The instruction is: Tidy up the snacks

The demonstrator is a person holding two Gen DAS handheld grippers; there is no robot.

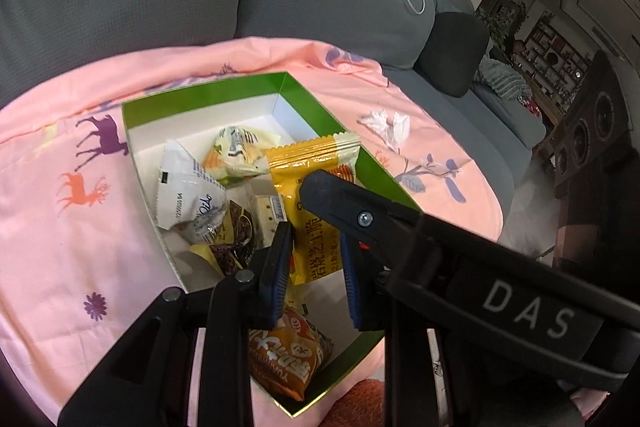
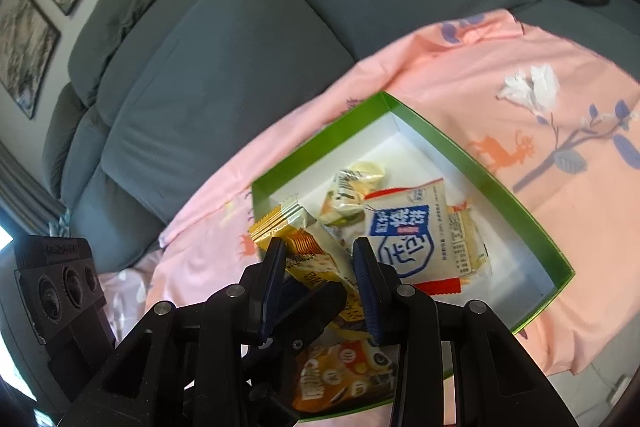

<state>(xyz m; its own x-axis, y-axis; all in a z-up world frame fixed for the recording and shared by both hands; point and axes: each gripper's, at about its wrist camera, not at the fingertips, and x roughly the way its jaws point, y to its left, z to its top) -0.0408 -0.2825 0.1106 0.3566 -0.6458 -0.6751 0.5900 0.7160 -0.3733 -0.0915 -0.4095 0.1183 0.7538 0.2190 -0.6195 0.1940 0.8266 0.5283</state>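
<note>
Left wrist view: left tool (image 1: 316, 267) nearly closed, gripping yellow snack packet (image 1: 316, 203).

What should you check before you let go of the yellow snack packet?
1. Left gripper shut on the yellow snack packet: ok.
2. Right gripper shut on the packet as well: ok.
3. Packet is over the green box: ok.
4. Bare white floor free at the box's far corner: ok.
5. Packet clear of the orange snack bag underneath: cannot tell.
</note>
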